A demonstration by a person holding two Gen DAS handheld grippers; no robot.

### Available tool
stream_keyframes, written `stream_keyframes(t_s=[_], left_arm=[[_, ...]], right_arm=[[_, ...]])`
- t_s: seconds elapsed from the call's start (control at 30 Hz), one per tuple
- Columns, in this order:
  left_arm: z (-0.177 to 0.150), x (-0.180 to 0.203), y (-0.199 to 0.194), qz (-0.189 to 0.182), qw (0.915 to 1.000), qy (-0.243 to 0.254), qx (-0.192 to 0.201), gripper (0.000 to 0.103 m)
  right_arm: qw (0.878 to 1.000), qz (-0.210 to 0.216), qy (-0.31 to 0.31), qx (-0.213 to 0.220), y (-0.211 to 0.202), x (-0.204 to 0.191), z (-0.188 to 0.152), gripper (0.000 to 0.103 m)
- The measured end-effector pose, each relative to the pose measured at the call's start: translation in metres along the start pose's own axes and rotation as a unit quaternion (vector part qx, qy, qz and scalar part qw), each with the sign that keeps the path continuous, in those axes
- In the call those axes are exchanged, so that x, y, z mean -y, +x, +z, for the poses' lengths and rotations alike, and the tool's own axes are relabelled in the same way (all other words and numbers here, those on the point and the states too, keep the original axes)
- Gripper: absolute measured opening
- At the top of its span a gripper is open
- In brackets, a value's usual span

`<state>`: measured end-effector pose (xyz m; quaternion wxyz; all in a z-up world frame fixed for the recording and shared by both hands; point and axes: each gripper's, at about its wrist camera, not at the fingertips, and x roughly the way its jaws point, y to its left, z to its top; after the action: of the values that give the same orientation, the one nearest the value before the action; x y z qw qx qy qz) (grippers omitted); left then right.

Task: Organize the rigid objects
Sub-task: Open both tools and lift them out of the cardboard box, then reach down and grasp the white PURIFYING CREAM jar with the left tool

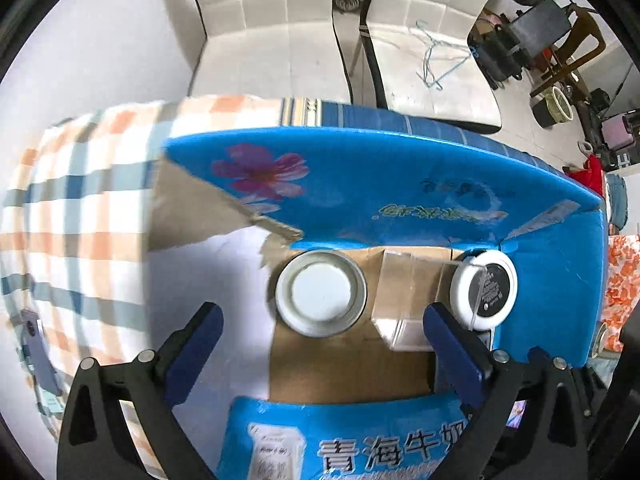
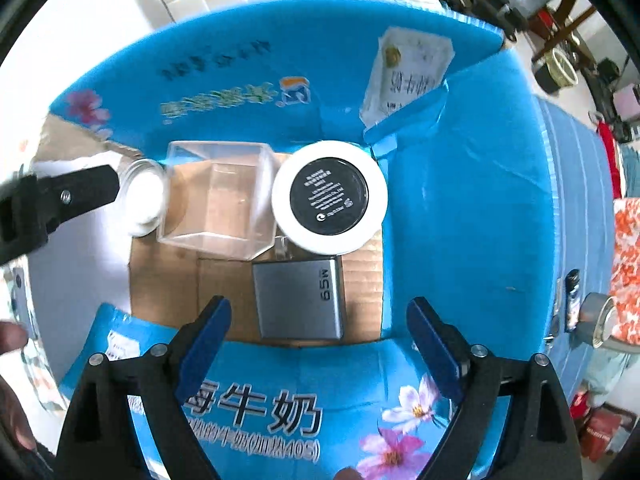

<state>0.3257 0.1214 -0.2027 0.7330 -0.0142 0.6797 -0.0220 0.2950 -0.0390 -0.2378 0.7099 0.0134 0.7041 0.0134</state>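
White chairs (image 1: 280,32) stand beyond the checked tablecloth (image 1: 80,208) where the blue milk carton (image 2: 460,200) lies with its flaps folded out. Both of my grippers hang over its mouth with their blue fingers spread wide and nothing held: the left gripper (image 1: 320,340) above the white tub (image 1: 320,294), the right gripper (image 2: 320,332) above the grey charger (image 2: 298,300). On the cardboard floor sit four things: the tub, a clear plastic box (image 2: 218,210), a white jar with a black label (image 2: 329,196) and the charger. I judge the packing nearly done; next I need something from outside the carton, perhaps the metal can (image 2: 600,322) just beside its right wall
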Motion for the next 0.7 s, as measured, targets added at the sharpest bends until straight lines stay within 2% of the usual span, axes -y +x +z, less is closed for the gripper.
stream_keyframes(t_s=[0.17,0.33,0.5,0.7], left_arm=[[-0.024,-0.002,-0.029,0.012,0.9992,-0.005,0.038,0.102],[-0.053,-0.004,-0.061,0.022,0.9964,-0.007,0.081,0.102],[-0.087,0.000,-0.105,0.018,0.9923,-0.015,0.122,0.102],[-0.123,0.013,-0.149,0.013,0.9880,-0.003,0.154,0.102]], right_arm=[[0.999,0.011,0.007,0.031,-0.037,-0.002,-0.022,0.091],[0.997,0.021,0.008,0.070,-0.083,-0.001,-0.061,0.091],[0.995,0.038,0.011,0.096,-0.116,0.004,-0.093,0.091],[0.990,0.034,-0.002,0.138,-0.164,0.013,-0.135,0.091]])
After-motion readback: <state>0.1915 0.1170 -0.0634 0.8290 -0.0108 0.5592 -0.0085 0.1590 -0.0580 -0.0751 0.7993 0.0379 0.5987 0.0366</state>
